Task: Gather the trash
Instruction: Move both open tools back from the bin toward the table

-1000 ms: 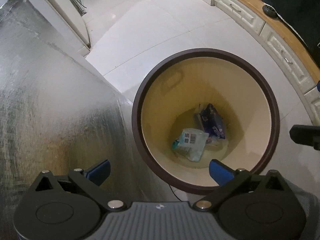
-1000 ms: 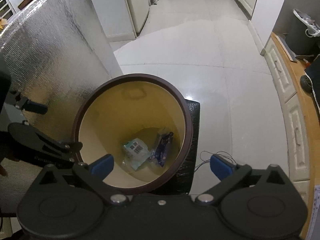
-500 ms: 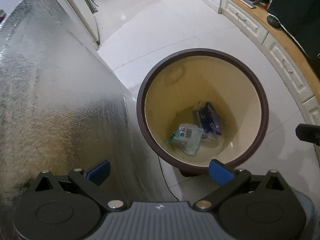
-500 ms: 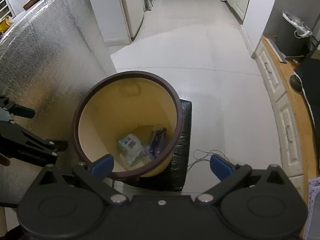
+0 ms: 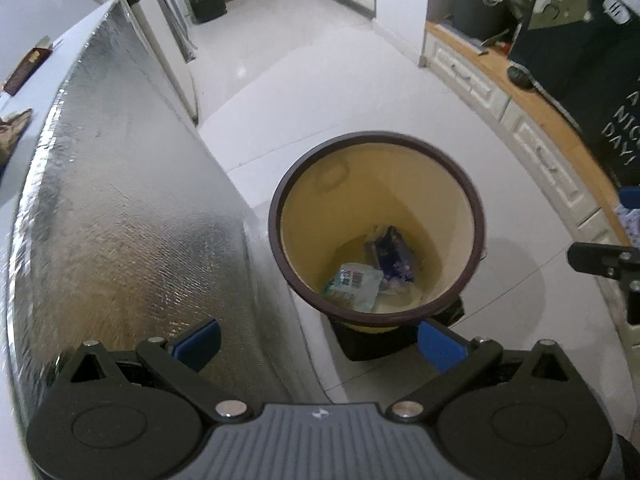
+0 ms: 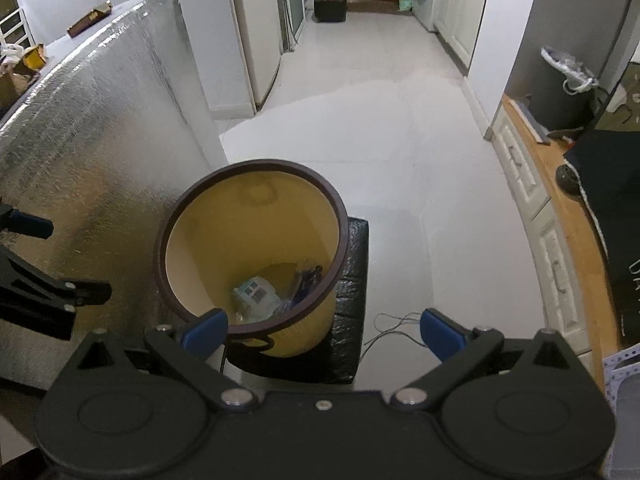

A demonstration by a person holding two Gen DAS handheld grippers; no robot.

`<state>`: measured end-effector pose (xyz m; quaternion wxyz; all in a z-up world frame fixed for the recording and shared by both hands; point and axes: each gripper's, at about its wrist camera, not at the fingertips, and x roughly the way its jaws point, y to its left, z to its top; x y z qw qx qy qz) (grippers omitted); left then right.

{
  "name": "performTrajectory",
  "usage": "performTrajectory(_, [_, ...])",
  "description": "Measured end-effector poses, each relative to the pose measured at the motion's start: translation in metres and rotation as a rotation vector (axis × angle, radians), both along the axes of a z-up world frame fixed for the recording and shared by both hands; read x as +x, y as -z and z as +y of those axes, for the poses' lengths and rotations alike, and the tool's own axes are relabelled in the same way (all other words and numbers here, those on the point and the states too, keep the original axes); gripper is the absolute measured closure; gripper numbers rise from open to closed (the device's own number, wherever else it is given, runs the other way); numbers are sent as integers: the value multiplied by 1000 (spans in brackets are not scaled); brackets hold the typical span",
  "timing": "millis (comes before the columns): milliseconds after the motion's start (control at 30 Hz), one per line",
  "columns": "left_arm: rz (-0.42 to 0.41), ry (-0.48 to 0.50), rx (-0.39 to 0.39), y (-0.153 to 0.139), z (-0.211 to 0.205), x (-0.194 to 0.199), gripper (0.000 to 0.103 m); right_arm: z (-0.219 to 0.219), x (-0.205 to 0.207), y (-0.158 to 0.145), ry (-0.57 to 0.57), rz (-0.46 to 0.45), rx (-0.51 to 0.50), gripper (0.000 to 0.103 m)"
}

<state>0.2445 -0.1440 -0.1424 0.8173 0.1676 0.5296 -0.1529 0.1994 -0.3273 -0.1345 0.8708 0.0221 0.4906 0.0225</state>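
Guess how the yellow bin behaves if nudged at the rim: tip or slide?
The yellow bin probably tips easily: it looks tall, and nearly empty but for a pale wrapper. It stands raised on a black block, so it could slide off.

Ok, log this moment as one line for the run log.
left tool: open, empty | right tool: open, empty | bin: upright on floor | inside: pale packet, dark wrapper

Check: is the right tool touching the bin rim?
Cannot tell. In the right wrist view the right tool is open, and its left finger overlaps the bin rim, but depth isn't readable. The left wrist view shows only its edge.
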Motion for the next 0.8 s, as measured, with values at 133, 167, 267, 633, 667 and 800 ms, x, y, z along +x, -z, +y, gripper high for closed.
performTrajectory(133, [-45,15,-54,-20,1,-19,0,-2,-15,-12,2,-40,5,0])
performTrajectory(167, [-56,17,-67,-25,1,-23,0,-2,-19,-15,3,-51,6,0])
performTrajectory(267, [-97,32,-104,-42,1,-37,0,-3,-32,-25,11,-86,6,0])
performTrajectory(633, [-265,22,-192,-97,14,-93,0,-1,-82,-67,32,-232,11,0])
performTrajectory(667, [-280,16,-197,-101,16,-97,0,-1,-87,-70,33,-244,12,0])
performTrajectory(800, [-342,-11,-215,-118,27,-117,0,0,-105,-86,41,-300,16,0])
